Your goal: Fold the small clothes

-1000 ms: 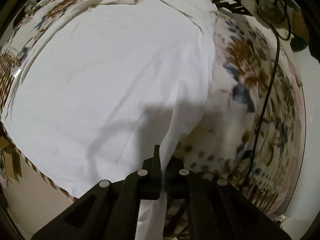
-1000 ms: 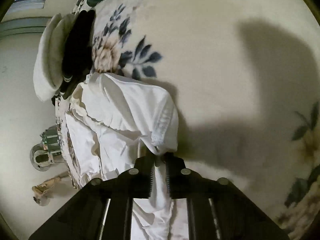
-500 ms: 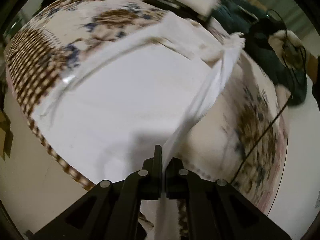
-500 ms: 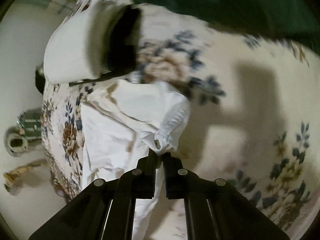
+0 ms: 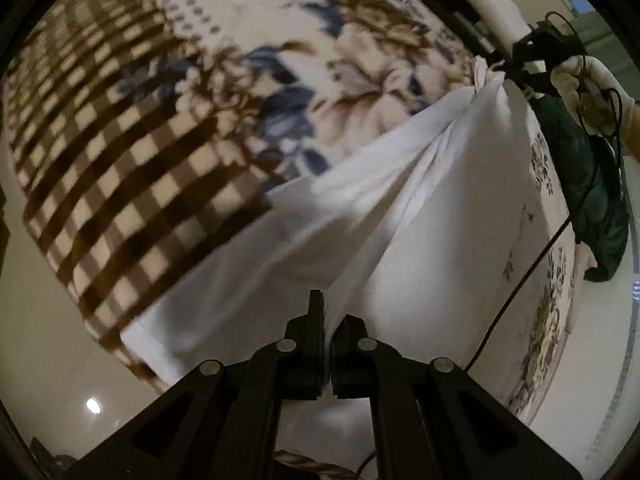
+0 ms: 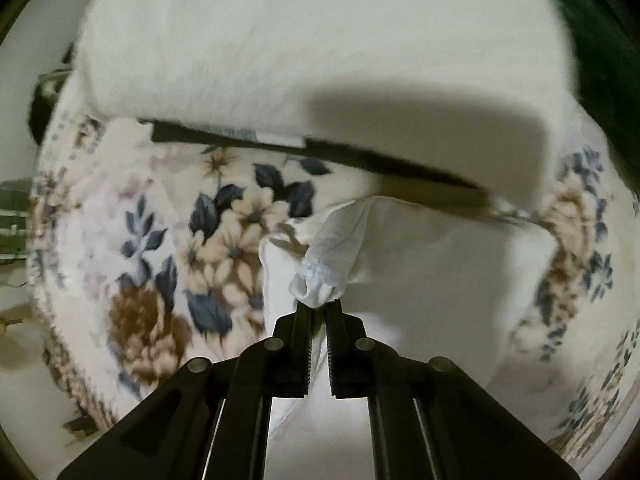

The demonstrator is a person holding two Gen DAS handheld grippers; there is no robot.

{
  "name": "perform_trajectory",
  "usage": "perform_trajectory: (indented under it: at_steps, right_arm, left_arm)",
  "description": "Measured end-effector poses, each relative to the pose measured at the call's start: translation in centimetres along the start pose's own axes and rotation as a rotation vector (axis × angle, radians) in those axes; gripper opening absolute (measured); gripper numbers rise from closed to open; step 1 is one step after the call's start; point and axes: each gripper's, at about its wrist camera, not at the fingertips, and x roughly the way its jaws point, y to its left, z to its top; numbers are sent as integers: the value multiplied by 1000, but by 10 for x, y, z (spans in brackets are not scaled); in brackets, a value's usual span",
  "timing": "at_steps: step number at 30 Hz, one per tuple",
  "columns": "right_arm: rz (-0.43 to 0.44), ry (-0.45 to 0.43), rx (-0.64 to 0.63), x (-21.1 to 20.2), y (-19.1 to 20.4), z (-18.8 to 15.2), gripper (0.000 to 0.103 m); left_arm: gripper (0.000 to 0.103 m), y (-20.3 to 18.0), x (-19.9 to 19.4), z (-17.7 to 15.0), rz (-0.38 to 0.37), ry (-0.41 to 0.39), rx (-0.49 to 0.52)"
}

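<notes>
A white garment (image 5: 420, 216) hangs stretched in the air above the floral blanket (image 5: 360, 60). My left gripper (image 5: 328, 316) is shut on one corner of it. The cloth runs taut from there up to the far right, where my right gripper (image 5: 516, 60) pinches the other corner. In the right wrist view my right gripper (image 6: 319, 308) is shut on a bunched white corner (image 6: 320, 284), and the rest of the garment (image 6: 440, 272) hangs below over the blanket (image 6: 168, 240).
A white pillow (image 6: 300, 40) lies at the head of the bed with a dark flat object (image 6: 320, 152) under its edge. A dark green cloth (image 5: 592, 200) lies at the bed's right side. A black cable (image 5: 520, 280) hangs across. A checked blanket border (image 5: 120, 180) lies at the left.
Both grippers have lifted the white garment off the bed and pulled it taut between them. Both views have swung round; the garment lay flat on the blanket a second ago.
</notes>
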Motion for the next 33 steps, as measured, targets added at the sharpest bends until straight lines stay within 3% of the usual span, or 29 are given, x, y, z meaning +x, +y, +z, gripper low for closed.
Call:
perform_trajectory:
  at_steps: [2, 4, 6, 9, 11, 14, 16, 19, 21, 23, 24, 25, 27, 28, 29, 30, 33]
  right_arm:
    - [-32, 26, 6, 14, 7, 5, 7]
    - [-28, 45, 40, 21, 9, 4, 18]
    - [21, 43, 59, 15, 8, -5, 49]
    - [110, 23, 64, -10, 2, -41, 51]
    - [118, 7, 44, -26, -2, -68, 53]
    - [140, -12, 21, -52, -10, -128, 54]
    - [150, 4, 36, -61, -24, -185, 54]
    - [140, 26, 72, -60, -43, -262, 54]
    - [161, 66, 136, -48, -60, -322, 54]
    - [179, 108, 201, -31, -69, -377, 54]
    - [187, 129, 226, -19, -70, -403, 54]
    - [194, 146, 247, -10, -70, -425, 54]
    - [212, 178, 301, 11, -66, -471, 54]
    - [210, 184, 315, 20, -62, -486, 52]
    - [228, 178, 326, 25, -60, -502, 22]
    - [252, 165, 335, 29, -56, -515, 3]
    - [236, 108, 366, 30, -46, -544, 2]
  left_arm:
    - [6, 17, 6, 4, -14, 49, -39]
    - [8, 37, 6, 7, -21, 98, -77]
    - [9, 56, -3, 8, 12, 102, -82]
    - [9, 75, -19, 11, 71, 113, -78]
    - [12, 80, -33, 14, 88, 107, -69]
    - [19, 65, -55, 17, 61, 77, -5]
    - [35, 49, -60, 16, 5, 76, 46]
    - [44, 15, -45, 6, -34, 117, 142]
    - [44, -1, -28, 0, 3, 139, 211]
    - [36, -12, -9, -10, 86, 124, 294]
    - [10, -15, -2, -15, 110, 111, 327]
    - [2, -18, 1, -18, 136, 104, 353]
    - [1, -18, -4, -21, 128, 71, 371]
    - [1, -18, -9, -24, 120, 59, 369]
    - [1, -16, -17, -26, 117, 49, 371]
    - [1, -16, -26, -26, 104, 38, 379]
    - [0, -20, -49, -21, 117, 9, 430]
